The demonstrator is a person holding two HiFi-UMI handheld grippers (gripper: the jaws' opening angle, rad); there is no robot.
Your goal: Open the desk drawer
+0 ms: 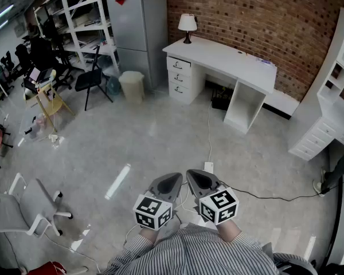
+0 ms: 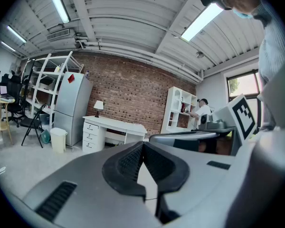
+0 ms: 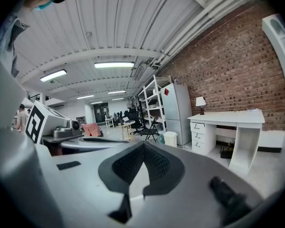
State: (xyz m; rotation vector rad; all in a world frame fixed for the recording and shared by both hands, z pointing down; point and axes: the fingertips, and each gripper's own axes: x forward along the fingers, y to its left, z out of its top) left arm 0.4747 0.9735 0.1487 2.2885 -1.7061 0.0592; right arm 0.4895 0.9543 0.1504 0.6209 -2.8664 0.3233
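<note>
A white desk [image 1: 229, 59] stands against the brick wall far ahead, with a stack of three drawers [image 1: 178, 79] at its left end, all pushed in. It also shows in the left gripper view as the desk [image 2: 115, 125] and in the right gripper view as the desk [image 3: 228, 119]. My left gripper [image 1: 173, 180] and right gripper [image 1: 192, 176] are held side by side close to my body, well short of the desk. Both are shut with nothing between the jaws: left gripper [image 2: 143, 144], right gripper [image 3: 142, 145].
A lamp [image 1: 187, 25] sits on the desk's left end. A grey fridge [image 1: 135, 27], a bin [image 1: 132, 86], shelving [image 1: 83, 22] and chairs [image 1: 92, 79] stand left. A white cabinet [image 1: 329, 107] is at right. Cables [image 1: 258, 196] and a power strip [image 1: 208, 167] lie on the floor.
</note>
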